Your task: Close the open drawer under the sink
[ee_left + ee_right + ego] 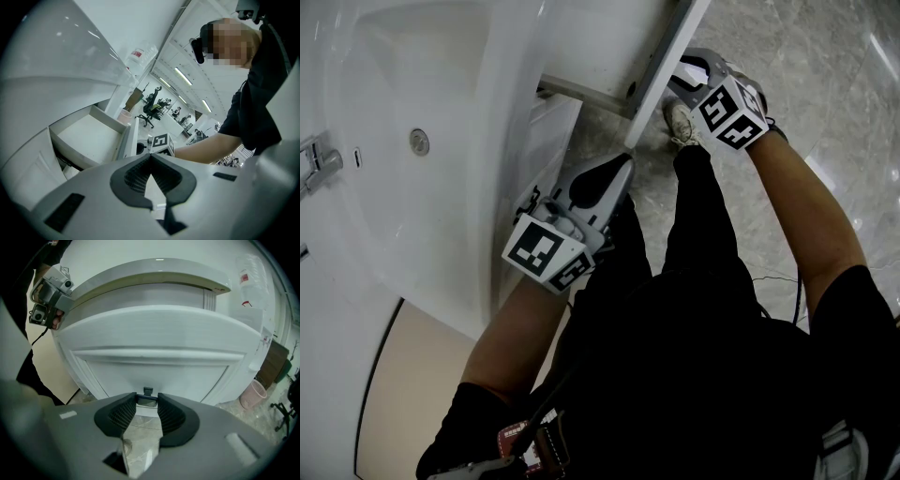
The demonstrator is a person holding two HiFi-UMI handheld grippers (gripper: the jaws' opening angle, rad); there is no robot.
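Note:
The white drawer (591, 52) under the sink (356, 234) stands pulled out; its inside (89, 136) shows empty in the left gripper view. The drawer's front panel (154, 338) fills the right gripper view, with a small dark handle (147, 397) low on it. My right gripper (147, 401) has its fingertips closed on the two ends of that handle; from the head view it (680, 84) sits against the panel (661, 70). My left gripper (623, 169) hangs beside the cabinet, below the drawer, with its tips (151, 154) touching and nothing between them.
The curved sink rim overhangs the cabinet on the left. The person's shoe (680, 122) stands on the marble floor (825, 84) just under the drawer front. A pink waste bin (253, 394) is off to the cabinet's right side.

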